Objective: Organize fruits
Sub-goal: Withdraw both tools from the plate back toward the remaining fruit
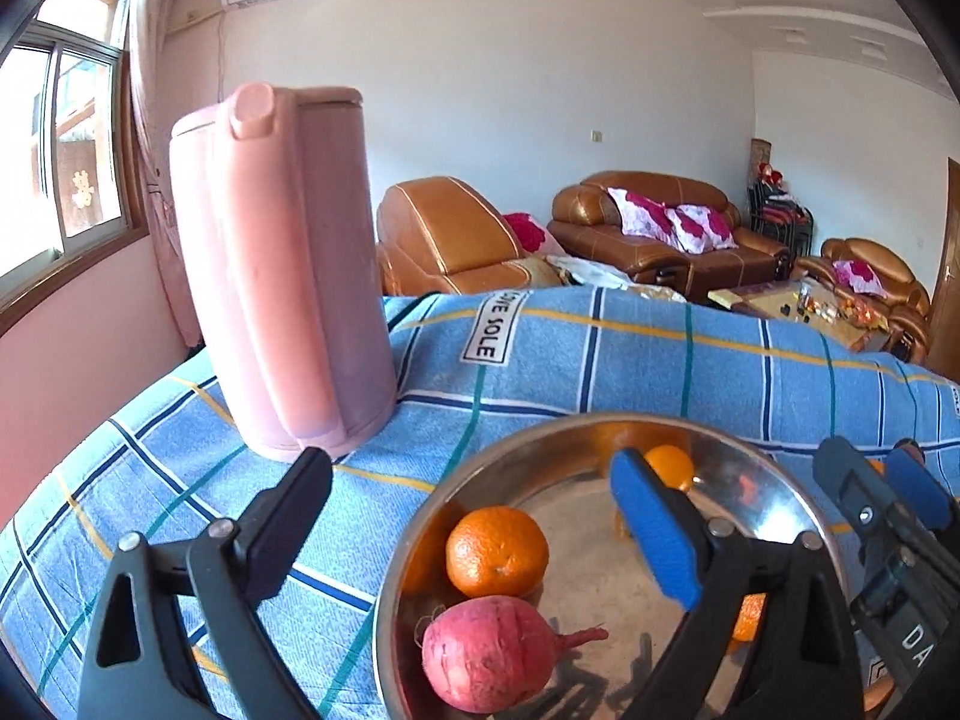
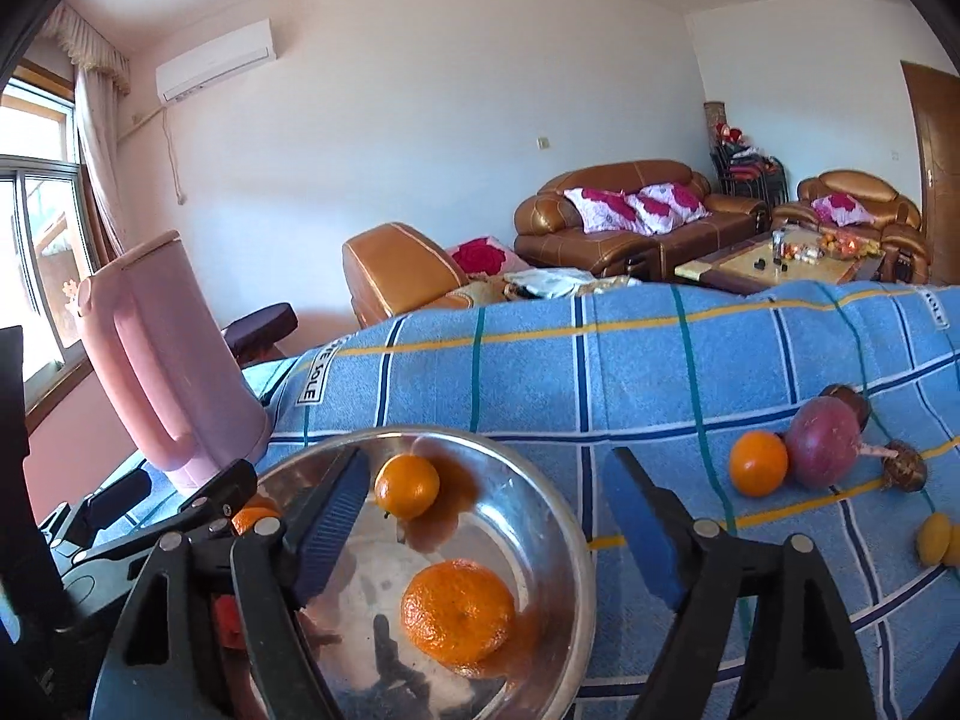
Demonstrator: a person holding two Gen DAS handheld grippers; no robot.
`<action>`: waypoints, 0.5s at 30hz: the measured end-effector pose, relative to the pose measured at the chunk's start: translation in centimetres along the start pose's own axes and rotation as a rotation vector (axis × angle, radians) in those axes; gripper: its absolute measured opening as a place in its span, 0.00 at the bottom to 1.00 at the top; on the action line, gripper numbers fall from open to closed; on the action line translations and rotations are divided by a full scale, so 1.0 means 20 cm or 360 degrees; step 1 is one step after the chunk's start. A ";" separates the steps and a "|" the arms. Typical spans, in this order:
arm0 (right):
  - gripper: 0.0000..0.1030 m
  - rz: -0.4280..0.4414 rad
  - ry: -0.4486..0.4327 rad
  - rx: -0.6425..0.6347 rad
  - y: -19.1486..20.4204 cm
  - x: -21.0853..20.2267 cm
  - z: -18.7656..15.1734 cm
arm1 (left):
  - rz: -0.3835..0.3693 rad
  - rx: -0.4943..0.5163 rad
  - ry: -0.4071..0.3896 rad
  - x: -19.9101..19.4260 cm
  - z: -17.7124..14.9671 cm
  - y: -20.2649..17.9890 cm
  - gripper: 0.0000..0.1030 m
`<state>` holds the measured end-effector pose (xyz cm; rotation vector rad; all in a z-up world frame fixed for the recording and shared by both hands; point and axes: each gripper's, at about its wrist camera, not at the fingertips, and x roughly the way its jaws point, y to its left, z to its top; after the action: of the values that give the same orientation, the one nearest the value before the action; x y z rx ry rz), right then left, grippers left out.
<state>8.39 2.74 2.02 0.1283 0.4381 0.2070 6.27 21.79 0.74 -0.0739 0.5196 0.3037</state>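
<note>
A shiny round steel bowl (image 2: 558, 516) sits on the blue checked cloth and holds a large dimpled orange (image 2: 457, 612), a smaller smooth orange (image 2: 407, 486) toward its far wall, and a pink-skinned root (image 1: 486, 654) with a thin tail. Out on the cloth to the right lie another orange (image 2: 758, 463) touching a purple round fruit (image 2: 823, 441), a brown bulb (image 2: 903, 464) and a yellow fruit (image 2: 935, 540).

A white label (image 1: 487, 330) sewn on the blue checked cloth (image 1: 660, 360) is printed with letters that can be read as "VE SOLE". The letters "DA" are seen on the black body of the right gripper (image 1: 882, 498), cut off at the frame's edge.
</note>
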 end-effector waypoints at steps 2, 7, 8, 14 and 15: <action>0.80 -0.0108 -0.0097 -0.0056 0.01 -0.05 0.00 | -0.0009 -0.0057 -0.0042 -0.02 0.00 0.02 0.96; 0.81 -0.0271 -0.0129 -0.0080 -0.05 -0.10 0.00 | 0.0023 -0.0130 -0.0101 -0.04 0.01 0.06 0.98; 0.81 -0.0297 -0.0127 -0.0067 -0.07 -0.11 -0.01 | 0.0054 -0.0132 -0.0117 -0.05 0.00 0.06 0.99; 0.81 -0.0347 -0.0058 -0.0005 -0.18 -0.14 -0.04 | 0.0149 -0.0193 -0.0117 -0.04 -0.01 0.12 1.00; 0.81 -0.0356 -0.0047 -0.0005 -0.20 -0.15 -0.05 | 0.0159 -0.0205 -0.0114 -0.04 -0.02 0.12 1.00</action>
<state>6.05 -1.73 1.69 0.0784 0.4192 -0.0140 4.79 23.91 0.83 -0.1617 0.4332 0.4360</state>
